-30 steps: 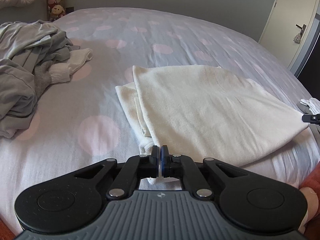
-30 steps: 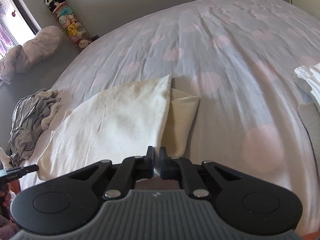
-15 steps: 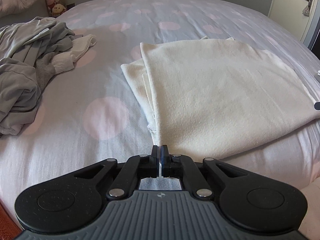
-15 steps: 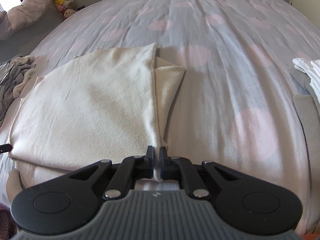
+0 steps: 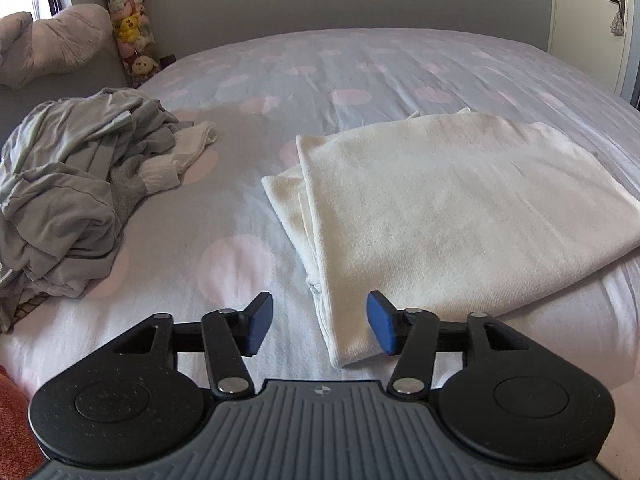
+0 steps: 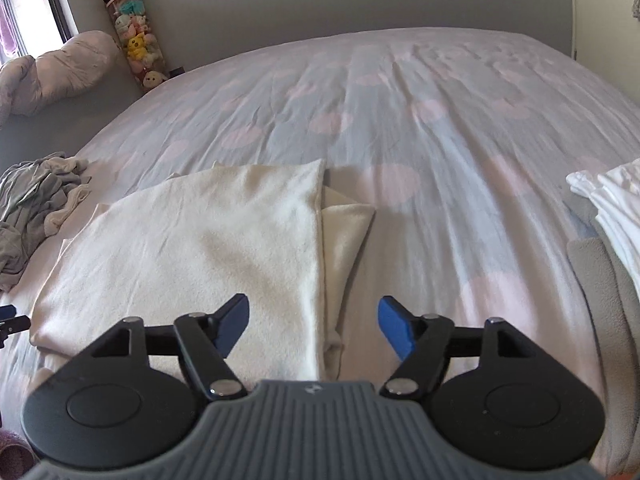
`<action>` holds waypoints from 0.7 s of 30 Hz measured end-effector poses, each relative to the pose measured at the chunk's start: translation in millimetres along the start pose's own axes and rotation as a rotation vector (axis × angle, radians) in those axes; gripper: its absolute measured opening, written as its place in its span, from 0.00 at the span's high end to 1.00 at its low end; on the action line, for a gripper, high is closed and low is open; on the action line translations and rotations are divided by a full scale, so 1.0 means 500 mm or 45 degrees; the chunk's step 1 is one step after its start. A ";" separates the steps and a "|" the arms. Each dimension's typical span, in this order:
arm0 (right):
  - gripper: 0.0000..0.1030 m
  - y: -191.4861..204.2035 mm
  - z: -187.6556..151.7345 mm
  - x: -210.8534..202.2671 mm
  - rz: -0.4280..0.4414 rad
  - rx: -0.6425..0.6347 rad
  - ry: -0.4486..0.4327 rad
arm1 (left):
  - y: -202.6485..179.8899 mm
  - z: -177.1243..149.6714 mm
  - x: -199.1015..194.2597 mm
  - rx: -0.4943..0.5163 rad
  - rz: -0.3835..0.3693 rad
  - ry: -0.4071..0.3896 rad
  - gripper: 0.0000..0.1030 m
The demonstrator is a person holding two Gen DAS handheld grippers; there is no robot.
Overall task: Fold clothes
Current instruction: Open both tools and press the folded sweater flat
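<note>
A clear tube of plush toys (image 6: 138, 50) stands against the grey wall beyond the bed's (image 6: 440, 120) far left corner, a panda on top; a door with a handle (image 5: 614, 0) shows beyond the far right corner

My left gripper (image 5: 319, 327) and right gripper (image 6: 313, 330) have just been opening; each has let go of its near corner of the cream garment (image 5: 448, 216), which now lies flat, lower in both frames.
</note>
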State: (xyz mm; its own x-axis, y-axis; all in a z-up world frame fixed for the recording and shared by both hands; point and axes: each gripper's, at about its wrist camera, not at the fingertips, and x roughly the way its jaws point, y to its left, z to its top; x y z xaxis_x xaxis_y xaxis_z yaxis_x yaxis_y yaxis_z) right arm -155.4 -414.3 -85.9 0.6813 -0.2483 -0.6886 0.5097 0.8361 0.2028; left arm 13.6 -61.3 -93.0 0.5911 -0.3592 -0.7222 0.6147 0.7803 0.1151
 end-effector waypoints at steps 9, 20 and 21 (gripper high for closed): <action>0.15 -0.011 0.026 0.042 -0.146 0.239 0.055 | 0.038 -0.015 0.017 -0.161 -0.070 0.013 0.37; 0.14 0.002 0.003 0.132 -0.163 0.253 0.269 | 0.054 -0.047 0.059 -0.256 -0.145 0.125 0.31; 0.13 0.001 0.003 0.134 -0.158 0.253 0.274 | 0.054 -0.047 0.060 -0.257 -0.150 0.126 0.30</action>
State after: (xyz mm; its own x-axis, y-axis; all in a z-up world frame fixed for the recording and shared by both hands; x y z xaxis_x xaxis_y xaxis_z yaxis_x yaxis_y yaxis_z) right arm -108.6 -431.1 -130.9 0.4915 -0.2149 -0.8439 0.6889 0.6887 0.2258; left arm 35.8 -38.8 -127.7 0.4617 -0.4095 -0.7869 0.5539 0.8260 -0.1048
